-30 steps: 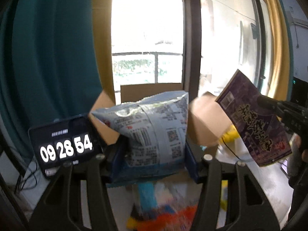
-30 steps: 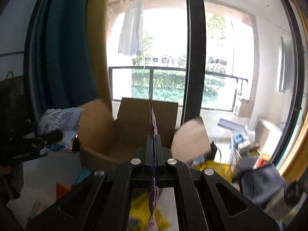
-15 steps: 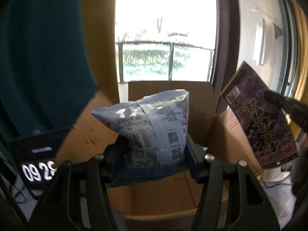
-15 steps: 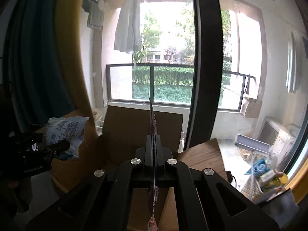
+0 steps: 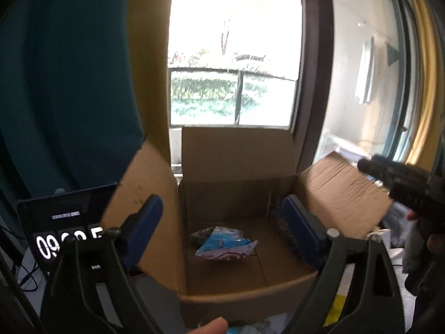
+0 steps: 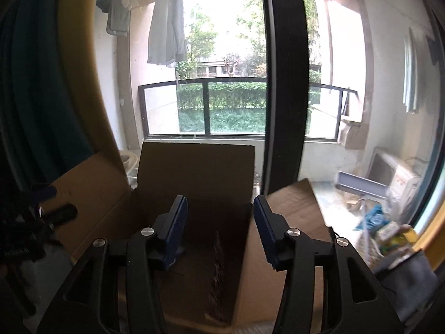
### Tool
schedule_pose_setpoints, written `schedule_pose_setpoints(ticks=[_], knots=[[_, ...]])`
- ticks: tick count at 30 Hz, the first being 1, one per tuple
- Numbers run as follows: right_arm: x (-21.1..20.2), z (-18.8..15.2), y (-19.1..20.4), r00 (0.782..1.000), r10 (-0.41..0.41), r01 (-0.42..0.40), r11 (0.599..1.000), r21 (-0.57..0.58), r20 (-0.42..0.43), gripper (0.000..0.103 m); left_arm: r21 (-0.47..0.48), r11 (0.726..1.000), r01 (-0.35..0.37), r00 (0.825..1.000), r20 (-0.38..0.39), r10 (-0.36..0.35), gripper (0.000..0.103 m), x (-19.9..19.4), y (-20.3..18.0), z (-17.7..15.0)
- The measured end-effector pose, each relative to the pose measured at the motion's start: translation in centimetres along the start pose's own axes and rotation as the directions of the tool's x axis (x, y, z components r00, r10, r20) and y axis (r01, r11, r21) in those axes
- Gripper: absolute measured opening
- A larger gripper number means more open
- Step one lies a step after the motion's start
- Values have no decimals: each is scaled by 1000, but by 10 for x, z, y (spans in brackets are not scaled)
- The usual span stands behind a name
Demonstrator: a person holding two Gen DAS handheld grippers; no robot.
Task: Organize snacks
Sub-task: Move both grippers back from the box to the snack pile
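Both tools just opened, empty | left tool (image 5: 222,222), right tool (image 6: 219,222) above open box (image 5: 239,167) | blue snack bag (image 5: 222,243) on box floor

The pale counter (image 5: 351,286) carries an open cardboard box (image 5: 239,299) at its centre. A clock tablet (image 5: 64,231) stands at nine o'clock of the box, cables beside it.

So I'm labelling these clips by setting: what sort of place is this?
Most likely a home, in a room opening onto a balcony: laundry hangs outside the glass door, curtains frame it, and a cardboard box holding a snack bag sits in front.
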State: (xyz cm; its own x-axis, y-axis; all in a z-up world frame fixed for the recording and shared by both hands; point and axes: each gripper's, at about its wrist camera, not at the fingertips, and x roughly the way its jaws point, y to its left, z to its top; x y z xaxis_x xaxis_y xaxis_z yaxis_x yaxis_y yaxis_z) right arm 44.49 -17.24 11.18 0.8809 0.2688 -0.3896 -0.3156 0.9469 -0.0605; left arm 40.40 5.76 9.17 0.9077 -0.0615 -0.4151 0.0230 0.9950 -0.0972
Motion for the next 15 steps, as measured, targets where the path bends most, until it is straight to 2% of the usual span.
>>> schedule_pose_setpoints(ticks=[7,15], knots=[[-68,-27,7,998,-67,67,998,0,-2,53,25,997,75,996,48,-76,90,-66,-3,-16],[-141,-74,30,998,-66,67,997,25,-13,53,63,989,132,991,18,-133,91,-121,-13,-58]])
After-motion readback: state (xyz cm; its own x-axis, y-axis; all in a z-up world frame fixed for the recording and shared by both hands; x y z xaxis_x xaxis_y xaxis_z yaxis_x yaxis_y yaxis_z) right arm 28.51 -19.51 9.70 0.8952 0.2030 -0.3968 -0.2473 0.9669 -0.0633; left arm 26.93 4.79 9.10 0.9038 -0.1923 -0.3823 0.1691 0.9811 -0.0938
